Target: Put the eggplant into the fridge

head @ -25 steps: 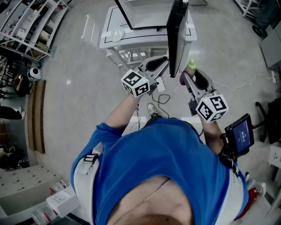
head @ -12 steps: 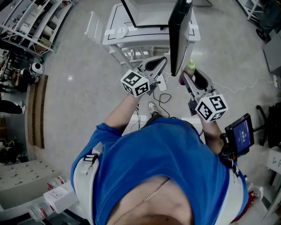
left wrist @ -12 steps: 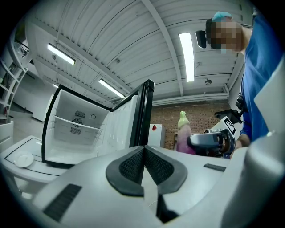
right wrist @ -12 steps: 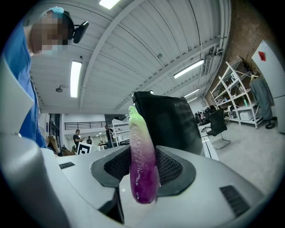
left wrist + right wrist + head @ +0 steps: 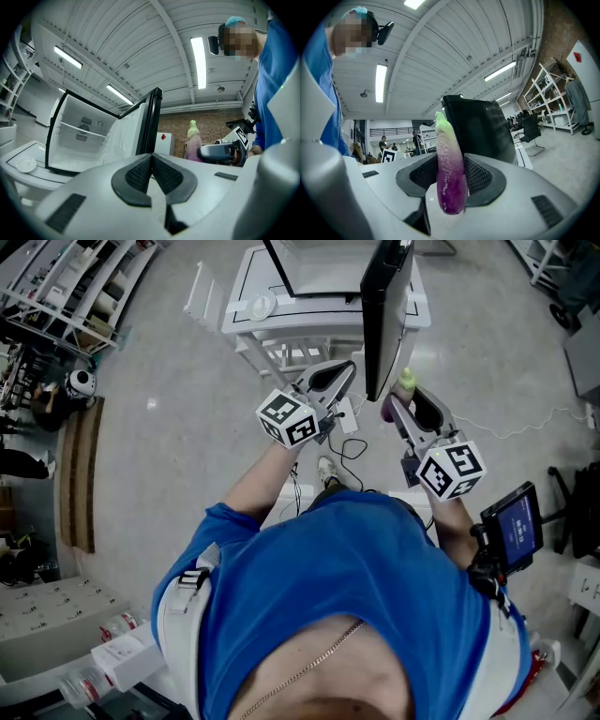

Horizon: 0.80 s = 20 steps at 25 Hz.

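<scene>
A purple eggplant (image 5: 405,382) with a pale green tip stands upright between the pads of my right gripper (image 5: 398,407), which is shut on it; the right gripper view shows the eggplant (image 5: 451,173) clamped at its lower half. The white fridge (image 5: 281,310) stands ahead with its black door (image 5: 380,306) swung open. Its bare white inside (image 5: 79,136) with a shelf shows in the left gripper view, the door's edge (image 5: 150,122) to its right. My left gripper (image 5: 349,367) hovers left of the door, shut with nothing between its pads (image 5: 138,174).
Shelving racks (image 5: 66,296) line the upper left. A cable (image 5: 347,451) lies on the floor below the grippers. A small screen device (image 5: 514,526) hangs at the person's right side. Boxes (image 5: 122,662) sit at the lower left. People (image 5: 384,143) stand far behind.
The head view has drifted slightly, so the fridge sits a little lower in the picture. Both grippers keep their places and the eggplant stays held.
</scene>
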Motion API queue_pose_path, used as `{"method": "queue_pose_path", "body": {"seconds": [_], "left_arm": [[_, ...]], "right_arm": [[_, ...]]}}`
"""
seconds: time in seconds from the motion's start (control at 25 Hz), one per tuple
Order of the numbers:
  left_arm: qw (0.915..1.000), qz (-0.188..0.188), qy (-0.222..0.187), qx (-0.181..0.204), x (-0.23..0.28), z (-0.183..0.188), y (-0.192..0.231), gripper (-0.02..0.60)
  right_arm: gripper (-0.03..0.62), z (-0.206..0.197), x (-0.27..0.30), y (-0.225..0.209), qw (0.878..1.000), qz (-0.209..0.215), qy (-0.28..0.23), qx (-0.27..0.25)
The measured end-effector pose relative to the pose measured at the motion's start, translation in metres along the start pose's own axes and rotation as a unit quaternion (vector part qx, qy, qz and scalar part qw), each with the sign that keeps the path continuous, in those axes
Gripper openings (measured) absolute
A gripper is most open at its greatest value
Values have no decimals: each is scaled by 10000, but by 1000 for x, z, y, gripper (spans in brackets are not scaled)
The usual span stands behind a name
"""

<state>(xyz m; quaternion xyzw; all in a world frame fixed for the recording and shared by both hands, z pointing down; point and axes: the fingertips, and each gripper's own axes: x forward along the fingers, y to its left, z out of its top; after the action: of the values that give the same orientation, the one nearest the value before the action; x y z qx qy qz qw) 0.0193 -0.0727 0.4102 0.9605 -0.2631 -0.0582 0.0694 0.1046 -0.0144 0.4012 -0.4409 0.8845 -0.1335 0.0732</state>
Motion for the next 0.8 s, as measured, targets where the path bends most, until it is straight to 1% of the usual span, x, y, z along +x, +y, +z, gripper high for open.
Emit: {"method": "queue_pose_path", "body": {"seconds": [0.32, 0.56, 0.8], "left_arm": [[9994, 332, 27, 2, -19, -3, 9, 8], [9985, 551, 44, -25, -42, -2, 20, 9], [9981, 616, -34, -28, -64, 9, 53, 8]], "right_arm": [[183, -12, 14, 14, 9994, 322, 128, 53], [183, -17, 32, 38, 9981, 573, 218, 48], [183, -20, 75, 53, 9976, 643, 274, -4]]}}
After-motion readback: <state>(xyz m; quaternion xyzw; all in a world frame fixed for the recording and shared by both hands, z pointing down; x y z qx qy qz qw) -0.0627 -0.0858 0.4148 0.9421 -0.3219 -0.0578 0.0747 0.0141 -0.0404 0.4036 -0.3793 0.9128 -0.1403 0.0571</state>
